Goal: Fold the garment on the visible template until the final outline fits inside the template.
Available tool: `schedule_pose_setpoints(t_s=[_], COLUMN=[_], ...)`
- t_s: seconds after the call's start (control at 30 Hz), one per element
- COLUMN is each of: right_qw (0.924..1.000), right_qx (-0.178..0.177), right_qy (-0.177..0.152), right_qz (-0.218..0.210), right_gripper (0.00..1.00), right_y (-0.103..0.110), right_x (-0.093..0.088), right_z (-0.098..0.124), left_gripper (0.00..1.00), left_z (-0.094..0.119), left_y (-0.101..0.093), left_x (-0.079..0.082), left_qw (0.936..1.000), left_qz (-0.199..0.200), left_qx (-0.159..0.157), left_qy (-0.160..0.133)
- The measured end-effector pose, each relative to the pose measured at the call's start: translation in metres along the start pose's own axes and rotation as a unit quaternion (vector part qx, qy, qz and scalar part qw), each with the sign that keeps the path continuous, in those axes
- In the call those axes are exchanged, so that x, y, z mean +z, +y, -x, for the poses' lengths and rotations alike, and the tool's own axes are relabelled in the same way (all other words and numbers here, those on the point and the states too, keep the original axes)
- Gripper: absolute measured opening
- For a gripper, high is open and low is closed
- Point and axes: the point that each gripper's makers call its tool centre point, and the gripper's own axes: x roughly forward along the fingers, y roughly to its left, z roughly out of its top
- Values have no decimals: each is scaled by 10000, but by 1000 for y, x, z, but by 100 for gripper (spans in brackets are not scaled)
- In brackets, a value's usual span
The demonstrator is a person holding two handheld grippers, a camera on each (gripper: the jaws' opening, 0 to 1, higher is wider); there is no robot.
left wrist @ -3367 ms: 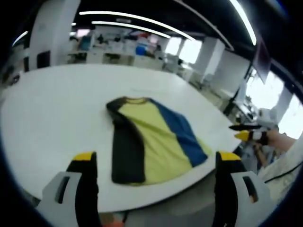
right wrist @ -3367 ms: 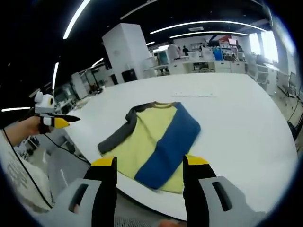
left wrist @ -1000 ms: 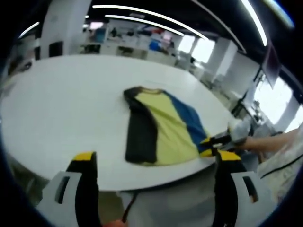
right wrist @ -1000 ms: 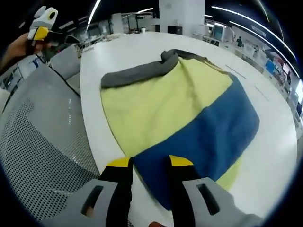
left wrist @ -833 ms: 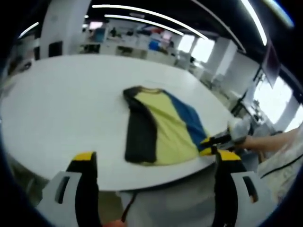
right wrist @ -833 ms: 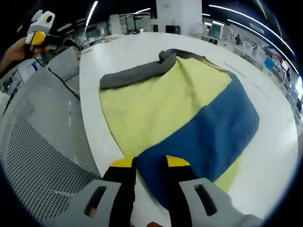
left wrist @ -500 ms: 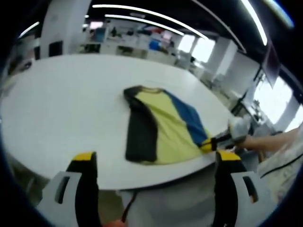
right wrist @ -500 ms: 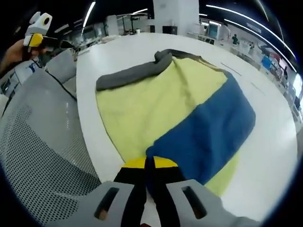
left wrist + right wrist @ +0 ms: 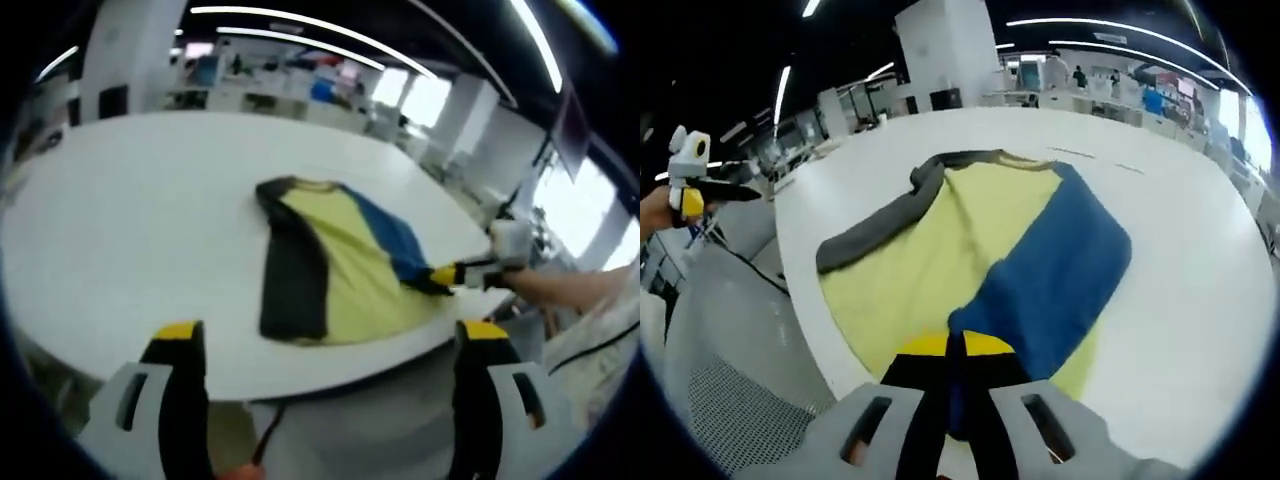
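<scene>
A yellow shirt (image 9: 340, 265) with a dark grey sleeve (image 9: 290, 275) and a blue sleeve (image 9: 385, 230) lies flat on a white table (image 9: 120, 220). In the right gripper view the yellow body (image 9: 930, 250) sits between the grey sleeve (image 9: 875, 225) and the blue sleeve (image 9: 1055, 255). My right gripper (image 9: 955, 345) is shut on the near blue edge and holds it a little off the table; it also appears from the side (image 9: 452, 273). My left gripper (image 9: 330, 335) is open, short of the table's near edge, holding nothing; a hand holds it at far left (image 9: 690, 190).
Faint thin marks (image 9: 1090, 155) lie on the table beyond the collar. A grey mesh chair (image 9: 730, 400) stands beside the near table edge. A hand and sleeve (image 9: 560, 290) reach in from the right. Office desks and a white pillar (image 9: 950, 50) stand far behind.
The right gripper's jaws shut on the blue edge near the hem and raised it; that view now looks from higher up. The left gripper stayed open off the table's edge.
</scene>
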Motion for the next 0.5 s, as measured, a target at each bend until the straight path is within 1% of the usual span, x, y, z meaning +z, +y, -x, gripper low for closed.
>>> schedule_pose_setpoints(t_s=[0.13, 0.27, 0.47, 0.5], right_qw=[9994, 9983, 9960, 9954], right_qx=[-148, -293, -523, -573], right_qy=[-260, -450, -601, -632], right_qz=[-153, -228, -402, -431], right_gripper=[2, 2, 2, 2], right_y=[-18, -30, -51, -60], right_x=[18, 37, 50, 51], right_z=[8, 17, 27, 28], left_gripper=[99, 99, 99, 99], left_z=[-2, -4, -5, -5], left_y=[-3, -6, -10, -10], left_x=[1, -1, -5, -6], left_qw=[10000, 9999, 9997, 9997], left_qz=[-35, -66, -146, -153], left_qx=[-48, -89, -137, -141], left_qy=[17, 55, 145, 161])
